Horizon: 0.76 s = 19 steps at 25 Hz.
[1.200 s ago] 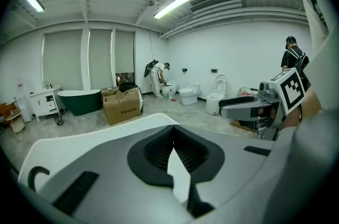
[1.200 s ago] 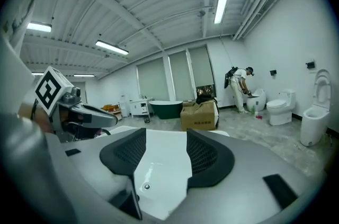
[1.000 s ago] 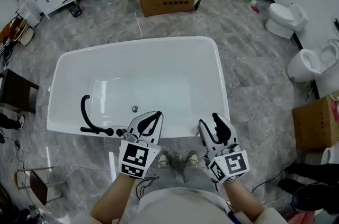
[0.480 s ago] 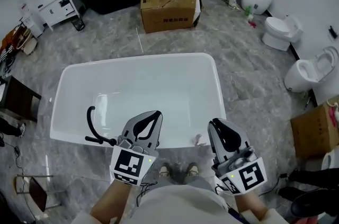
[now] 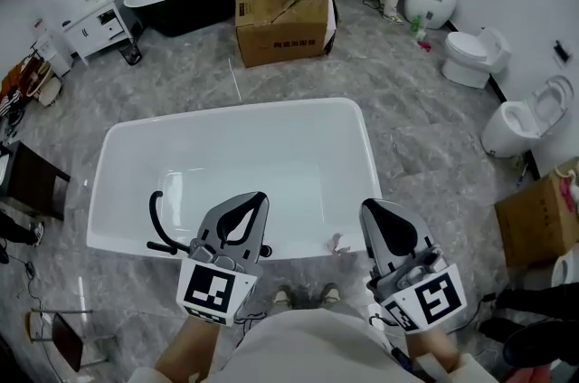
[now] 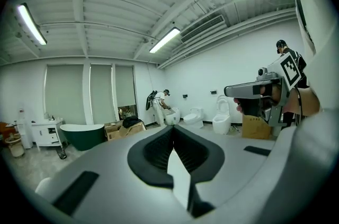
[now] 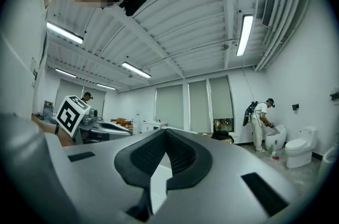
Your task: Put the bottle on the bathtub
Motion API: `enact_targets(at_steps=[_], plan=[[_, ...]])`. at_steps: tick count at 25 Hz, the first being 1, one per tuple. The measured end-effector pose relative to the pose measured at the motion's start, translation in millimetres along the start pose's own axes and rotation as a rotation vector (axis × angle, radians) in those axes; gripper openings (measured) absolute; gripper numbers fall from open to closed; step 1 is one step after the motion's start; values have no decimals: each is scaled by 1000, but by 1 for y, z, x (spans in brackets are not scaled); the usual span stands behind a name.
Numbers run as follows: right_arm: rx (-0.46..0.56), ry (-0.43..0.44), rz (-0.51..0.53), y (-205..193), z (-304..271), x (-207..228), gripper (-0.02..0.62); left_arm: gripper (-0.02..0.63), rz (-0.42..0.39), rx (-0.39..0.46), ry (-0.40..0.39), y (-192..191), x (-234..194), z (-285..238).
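Two grippers, both empty. I read the left gripper [image 5: 259,196] with jaws together, the right gripper [image 5: 366,205] just closed tight. Below and between them, nearer the right one, the bottle [image 5: 336,243] sits on the near rim of the bathtub [image 5: 298,247]. Beyond it, a cardboard box [image 5: 280,23].

Cardboard box [image 5: 282,28] print — too small to read.

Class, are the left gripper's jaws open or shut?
Shut. In the left gripper view, the left gripper shows its jaw tips touching, with nothing held between them.
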State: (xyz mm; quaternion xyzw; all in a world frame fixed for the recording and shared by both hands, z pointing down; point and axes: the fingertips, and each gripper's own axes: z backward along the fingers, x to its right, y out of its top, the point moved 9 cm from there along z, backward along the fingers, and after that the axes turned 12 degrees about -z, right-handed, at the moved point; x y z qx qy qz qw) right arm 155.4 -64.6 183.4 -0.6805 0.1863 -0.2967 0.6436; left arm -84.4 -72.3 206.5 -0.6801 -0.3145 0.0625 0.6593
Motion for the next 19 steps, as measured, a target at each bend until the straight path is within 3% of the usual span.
enact_targets(at_steps=[10, 13, 19], plan=[[-21, -5, 0, 7, 2, 2, 28, 20, -42, -15, -31, -4, 1, -3], [-32, -12, 1, 7, 0, 4, 28, 20, -14, -10, -15, 2, 0, -5], [-45, -22, -16, 5, 5, 13, 28, 20, -71, -23, -57, -9, 5, -9]])
